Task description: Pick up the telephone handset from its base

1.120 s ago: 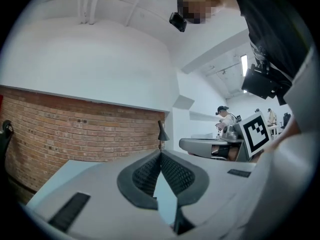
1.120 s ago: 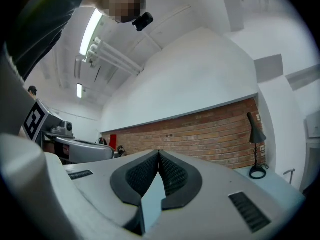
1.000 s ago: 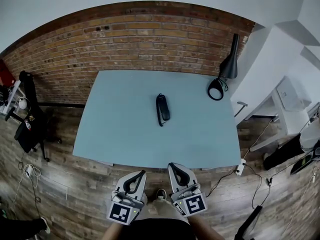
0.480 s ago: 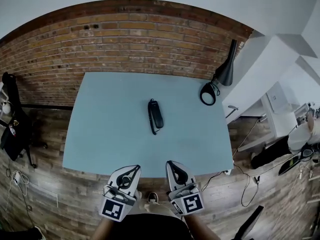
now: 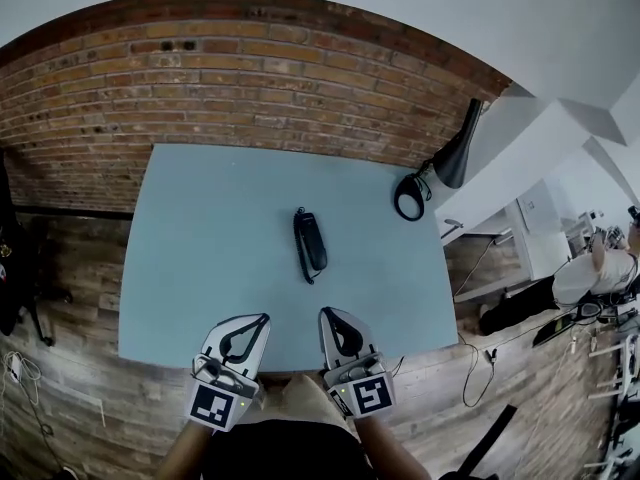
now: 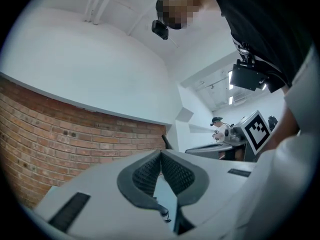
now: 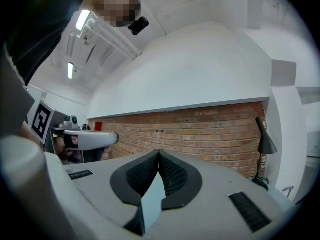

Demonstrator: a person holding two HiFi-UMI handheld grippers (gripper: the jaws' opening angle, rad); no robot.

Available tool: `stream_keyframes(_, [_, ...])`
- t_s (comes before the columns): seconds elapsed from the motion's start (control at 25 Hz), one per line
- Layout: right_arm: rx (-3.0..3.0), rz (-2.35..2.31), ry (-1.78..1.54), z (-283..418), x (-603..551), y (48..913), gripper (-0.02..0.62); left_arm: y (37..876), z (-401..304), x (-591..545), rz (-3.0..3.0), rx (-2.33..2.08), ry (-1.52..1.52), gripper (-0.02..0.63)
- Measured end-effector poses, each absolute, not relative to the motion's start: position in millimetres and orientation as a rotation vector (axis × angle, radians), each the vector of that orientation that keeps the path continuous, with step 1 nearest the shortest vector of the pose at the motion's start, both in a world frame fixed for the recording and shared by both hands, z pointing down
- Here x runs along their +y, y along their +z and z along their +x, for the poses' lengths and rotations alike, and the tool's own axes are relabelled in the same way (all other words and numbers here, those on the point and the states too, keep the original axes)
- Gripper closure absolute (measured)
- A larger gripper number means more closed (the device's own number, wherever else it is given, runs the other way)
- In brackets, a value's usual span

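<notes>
Your left gripper (image 5: 262, 319) and right gripper (image 5: 326, 313) are closed, empty; the black corded telephone (image 5: 309, 242) lies on the pale blue table (image 5: 200, 218) ahead.

telephone handset (image 5: 309, 243) | black, seemingly on base (mid-table) | flat
</notes>
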State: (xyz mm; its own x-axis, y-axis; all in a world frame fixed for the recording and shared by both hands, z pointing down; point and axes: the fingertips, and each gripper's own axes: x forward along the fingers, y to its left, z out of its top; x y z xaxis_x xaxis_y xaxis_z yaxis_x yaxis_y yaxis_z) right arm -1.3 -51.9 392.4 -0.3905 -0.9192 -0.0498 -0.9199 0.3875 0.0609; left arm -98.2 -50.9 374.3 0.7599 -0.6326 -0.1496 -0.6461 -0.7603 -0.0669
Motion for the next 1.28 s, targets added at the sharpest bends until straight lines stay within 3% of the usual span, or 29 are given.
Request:
stream_keyframes(0.36, [2.720, -1.698, 0.023, -2.3, -91.7, 430.0, 0.600, 396.0, -111.6, -80.1, -2.856, 1.139, 0.106, 0.580])
stream_keyframes(0.8, [2.920, -1.854, -0.132, 54.3, -183.6, 515.1, 0.594, 428.9, -124.4, -95.7, -2.842, 1.269, -0.094, 0.580])
stream_keyframes(0.92, [2.987, -1.869, -0.283, 63.1, -198.8, 557.4, 0.561, 432.4, -128.7, -95.9, -2.832, 1.331, -0.115, 0.580])
stream_keyframes(1.0, [3.011, -1.883, -0.389, 69.4, -210.4, 584.1, 0.501, 435.8, -132.3, -95.9, -2.825, 1.385, -0.136, 0.580])
stream_keyframes(1.28, [2.995, -1.987, -0.605, 93.9, -262.3, 649.9, 0.427, 452.8, -144.8, -88.1, -2.787, 1.597, -0.238, 0.580])
